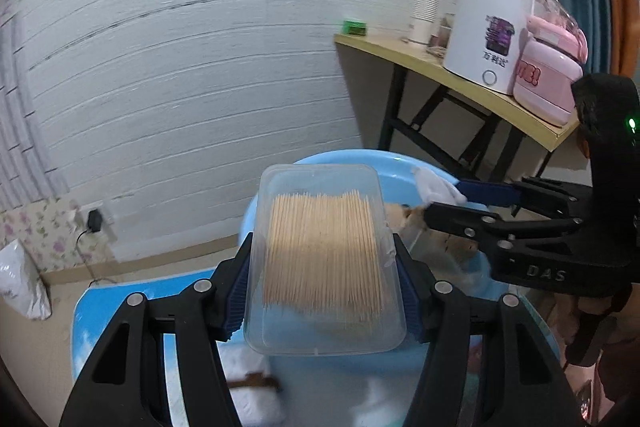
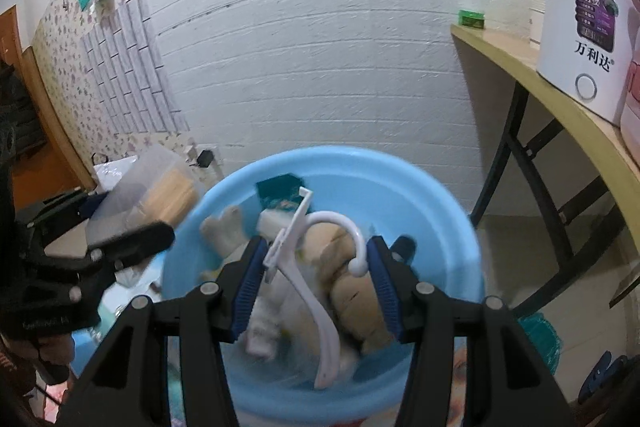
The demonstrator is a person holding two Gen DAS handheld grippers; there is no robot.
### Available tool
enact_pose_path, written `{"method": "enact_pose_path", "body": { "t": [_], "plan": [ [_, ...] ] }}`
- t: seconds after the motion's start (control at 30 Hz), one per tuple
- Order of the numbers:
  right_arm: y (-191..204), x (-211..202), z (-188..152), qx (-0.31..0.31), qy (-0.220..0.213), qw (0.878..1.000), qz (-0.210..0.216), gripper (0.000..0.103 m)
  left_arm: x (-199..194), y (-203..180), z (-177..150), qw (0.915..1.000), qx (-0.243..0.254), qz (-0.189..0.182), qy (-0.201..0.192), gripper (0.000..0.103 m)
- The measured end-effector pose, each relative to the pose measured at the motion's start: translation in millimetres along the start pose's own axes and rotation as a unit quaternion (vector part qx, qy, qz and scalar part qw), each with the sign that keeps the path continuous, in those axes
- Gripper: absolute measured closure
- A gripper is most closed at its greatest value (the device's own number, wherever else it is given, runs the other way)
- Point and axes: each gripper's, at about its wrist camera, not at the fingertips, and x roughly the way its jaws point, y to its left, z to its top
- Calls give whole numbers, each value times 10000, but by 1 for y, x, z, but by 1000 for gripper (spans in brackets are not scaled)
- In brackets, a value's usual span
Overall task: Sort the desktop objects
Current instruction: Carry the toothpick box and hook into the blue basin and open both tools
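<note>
A clear plastic box of toothpicks (image 1: 324, 267) sits tilted between the blue pads of my left gripper (image 1: 323, 239), which is shut on its two long sides. My right gripper (image 2: 316, 243) is shut on a white plastic hanger (image 2: 308, 291), whose hook rests against the right pad and whose clip end rests against the left pad. Both grippers hang over a light blue basin (image 2: 344, 157) holding a beige soft toy (image 2: 352, 291) and other small items. In the left wrist view the right gripper (image 1: 444, 197) reaches in from the right. The right wrist view catches the left gripper (image 2: 132, 215) at the left with the box.
A wooden table (image 1: 460, 79) on black legs stands at the right, carrying a white kettle (image 1: 488, 23), a pink appliance (image 1: 548, 83), stacked paper cups (image 1: 424, 15) and a green box (image 1: 354, 27). A white brick-patterned wall is close behind. A white bag (image 1: 20, 283) lies on the floor at the left.
</note>
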Motion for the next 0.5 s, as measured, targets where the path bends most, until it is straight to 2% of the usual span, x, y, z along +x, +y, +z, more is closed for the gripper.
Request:
{"method": "enact_pose_path", "body": {
  "t": [0.13, 0.23, 0.33, 0.5],
  "plan": [
    [-13, 11, 8, 80, -14, 10000, -56, 52, 19, -14, 3, 9997, 81, -140, 155, 40],
    [-18, 16, 10, 148, -10, 9999, -71, 52, 26, -20, 5, 9995, 209, -85, 199, 38],
    [-17, 18, 9, 148, 29, 9999, -75, 51, 21, -17, 8, 9998, 145, -87, 129, 31],
    [-13, 16, 7, 152, 72, 9998, -96, 51, 9, -5, 5, 10000, 29, 50, 76, 30]
  ]
}}
